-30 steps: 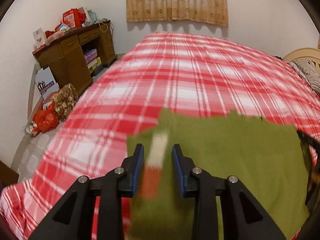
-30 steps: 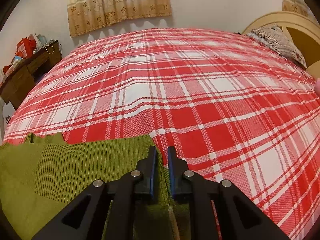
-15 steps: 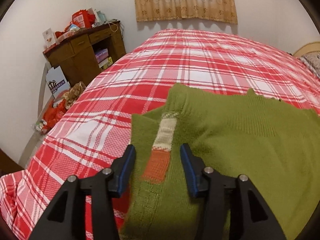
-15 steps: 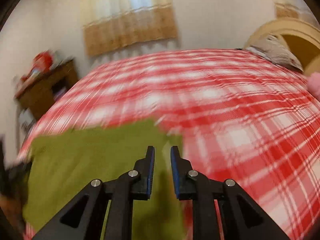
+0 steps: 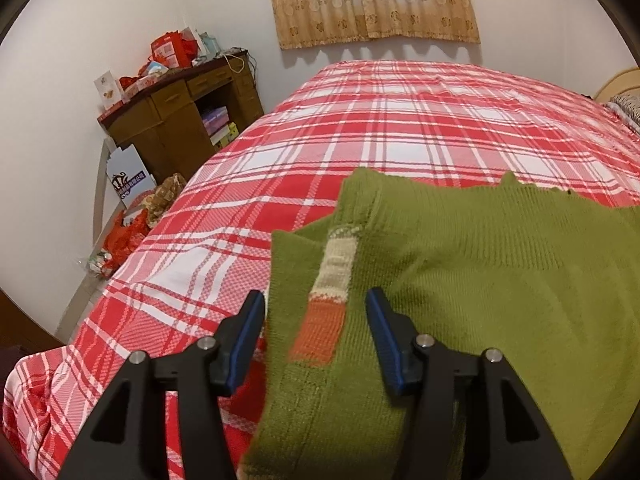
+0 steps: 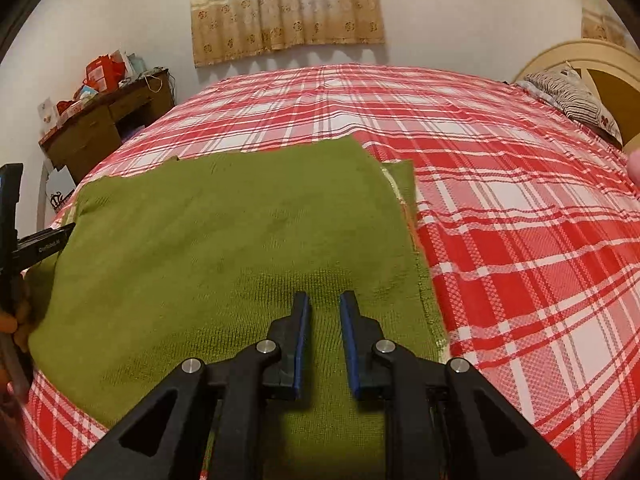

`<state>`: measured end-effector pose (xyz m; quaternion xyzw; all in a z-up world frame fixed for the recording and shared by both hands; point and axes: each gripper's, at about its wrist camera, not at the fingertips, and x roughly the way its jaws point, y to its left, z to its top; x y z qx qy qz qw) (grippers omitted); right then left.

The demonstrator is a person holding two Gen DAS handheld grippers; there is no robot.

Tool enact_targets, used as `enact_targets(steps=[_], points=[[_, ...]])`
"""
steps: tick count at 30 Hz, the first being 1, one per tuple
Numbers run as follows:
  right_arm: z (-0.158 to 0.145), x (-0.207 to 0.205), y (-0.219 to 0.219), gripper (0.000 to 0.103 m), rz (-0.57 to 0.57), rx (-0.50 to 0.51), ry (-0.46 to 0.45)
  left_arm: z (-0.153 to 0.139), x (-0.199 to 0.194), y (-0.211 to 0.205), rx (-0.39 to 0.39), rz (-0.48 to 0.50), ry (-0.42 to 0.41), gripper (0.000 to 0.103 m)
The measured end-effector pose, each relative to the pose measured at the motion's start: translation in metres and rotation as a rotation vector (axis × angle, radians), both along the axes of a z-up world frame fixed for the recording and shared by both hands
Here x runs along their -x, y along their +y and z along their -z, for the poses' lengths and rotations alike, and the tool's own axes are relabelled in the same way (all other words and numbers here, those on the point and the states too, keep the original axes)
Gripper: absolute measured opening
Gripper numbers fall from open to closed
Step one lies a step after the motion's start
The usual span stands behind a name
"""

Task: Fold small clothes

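Your green knit sweater (image 6: 224, 248) lies flat on the red plaid bed (image 6: 520, 240), filling the lower left and centre of the right wrist view, with its long axis running from the lower left of that frame toward its right edge near the middle. Both grippers sit directly over it, so the coming fold turns on which edge you take. Your left gripper (image 5: 316, 320) is at the sweater's left side, right over the sleeve with the cream and orange stripe (image 5: 328, 300), and that sleeve runs away from you between the jaws. Your right gripper (image 6: 324, 320) hangs over the sweater's near body, with the right-hand edge just beside it, toward the right of the frame.

The left gripper's jaws have just been opening and now stand about half apart, the striped sleeve lying between them with a gap on each side, so nothing is held. The right gripper's jaws have parted slightly and stand narrow, with only knit visible beneath the gap; they grip nothing that I can see.

I'd judge the left hand nearer a graspable edge.
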<state>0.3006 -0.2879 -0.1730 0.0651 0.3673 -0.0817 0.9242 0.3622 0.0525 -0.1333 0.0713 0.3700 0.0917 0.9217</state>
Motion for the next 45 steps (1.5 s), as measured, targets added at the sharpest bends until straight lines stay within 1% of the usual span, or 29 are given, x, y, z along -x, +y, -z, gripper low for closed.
enact_targets(steps=[2, 4, 5, 8, 12, 14, 15, 18, 19, 20, 21, 22, 23, 24, 25, 26, 27, 29, 30, 31, 33, 35, 37, 40, 41, 43, 44, 45], points=[[0.000, -0.002, 0.003, 0.015, 0.004, 0.021, 0.000, -0.003, 0.004, -0.001, -0.008, 0.007, 0.002, 0.056], [0.000, -0.001, 0.005, 0.015, 0.005, 0.030, 0.000, -0.009, 0.014, -0.003, -0.022, 0.034, 0.010, 0.055], [0.000, 0.000, 0.004, 0.016, 0.005, 0.026, -0.001, -0.013, 0.022, -0.004, -0.017, 0.052, 0.013, 0.055], [0.000, 0.001, 0.003, 0.016, 0.005, 0.022, -0.004, -0.022, 0.050, -0.007, 0.046, 0.100, 0.057, 0.055], [0.000, 0.002, 0.006, 0.016, 0.006, 0.037, -0.005, -0.026, 0.087, -0.022, 0.061, 0.152, 0.053, 0.055], [0.000, 0.003, 0.005, 0.016, 0.006, 0.030, -0.007, -0.022, 0.102, -0.031, 0.063, 0.173, 0.062, 0.055], [-0.001, 0.003, 0.005, 0.016, 0.006, 0.031, -0.006, -0.019, 0.103, -0.033, 0.063, 0.176, 0.072, 0.055], [-0.009, 0.010, 0.012, 0.017, 0.031, 0.072, -0.008, -0.002, 0.107, -0.040, 0.038, 0.169, 0.108, 0.055], [-0.017, 0.019, 0.018, 0.017, 0.055, 0.074, -0.031, 0.002, 0.107, -0.040, 0.025, 0.164, 0.112, 0.056], [-0.022, 0.026, 0.023, 0.017, 0.044, 0.044, -0.060, 0.006, 0.109, -0.040, 0.018, 0.167, 0.094, 0.056], [-0.027, 0.033, 0.031, 0.017, 0.011, 0.008, -0.086, 0.005, 0.112, -0.040, 0.010, 0.166, 0.078, 0.060], [-0.032, 0.036, 0.044, 0.017, -0.034, -0.004, -0.100, 0.005, 0.113, -0.040, -0.006, 0.158, 0.068, 0.066], [-0.036, 0.039, 0.064, 0.017, -0.094, 0.016, -0.106, 0.004, 0.114, -0.041, -0.018, 0.149, 0.062, 0.067], [-0.037, 0.038, 0.074, 0.017, -0.126, 0.026, -0.107, 0.003, 0.114, -0.040, -0.016, 0.146, 0.063, 0.067], [-0.036, 0.036, 0.089, 0.017, -0.178, 0.025, -0.099, 0.002, 0.115, -0.039, -0.008, 0.144, 0.066, 0.067], [-0.034, 0.034, 0.096, 0.017, -0.199, 0.019, -0.086, 0.001, 0.117, -0.038, -0.002, 0.144, 0.067, 0.067], [-0.030, 0.031, 0.100, 0.017, -0.211, 0.015, -0.073, -0.001, 0.119, -0.036, 0.002, 0.145, 0.066, 0.068], [-0.014, 0.023, 0.105, 0.017, -0.214, 0.024, -0.030, -0.003, 0.124, -0.031, -0.007, 0.139, 0.055, 0.075], [-0.006, 0.021, 0.107, 0.018, -0.208, 0.034, -0.010, -0.005, 0.127, -0.027, -0.019, 0.126, 0.045, 0.084], [0.005, 0.017, 0.105, 0.018, -0.203, 0.023, 0.023, -0.006, 0.128, -0.024, -0.027, 0.113, 0.035, 0.089], [0.001, 0.020, 0.104, 0.022, -0.198, 0.015, 0.000, -0.008, 0.130, -0.017, -0.026, 0.092, 0.017, 0.090], [0.003, 0.022, 0.103, 0.022, -0.199, 0.008, -0.001, -0.010, 0.130, -0.011, -0.014, 0.070, 0.003, 0.090], [0.003, 0.022, 0.100, 0.022, -0.201, -0.008, -0.002, -0.008, 0.129, -0.005, 0.010, 0.051, 0.010, 0.090], [0.004, 0.022, 0.095, 0.023, -0.205, -0.034, -0.011, -0.003, 0.133, 0.009, 0.084, -0.019, 0.023, 0.090], [0.005, 0.023, 0.094, 0.023, -0.207, -0.041, -0.013, 0.001, 0.135, 0.017, 0.131, -0.059, 0.032, 0.091], [0.005, 0.024, 0.092, 0.023, -0.209, -0.059, -0.017, 0.007, 0.136, 0.024, 0.213, -0.093, 0.052, 0.091], [0.006, 0.021, 0.092, 0.024, -0.211, -0.065, -0.018, 0.011, 0.134, 0.029, 0.273, -0.119, 0.064, 0.091], [0.006, 0.022, 0.092, 0.024, -0.212, -0.071, -0.020, 0.012, 0.134, 0.029, 0.293, -0.132, 0.058, 0.092]])
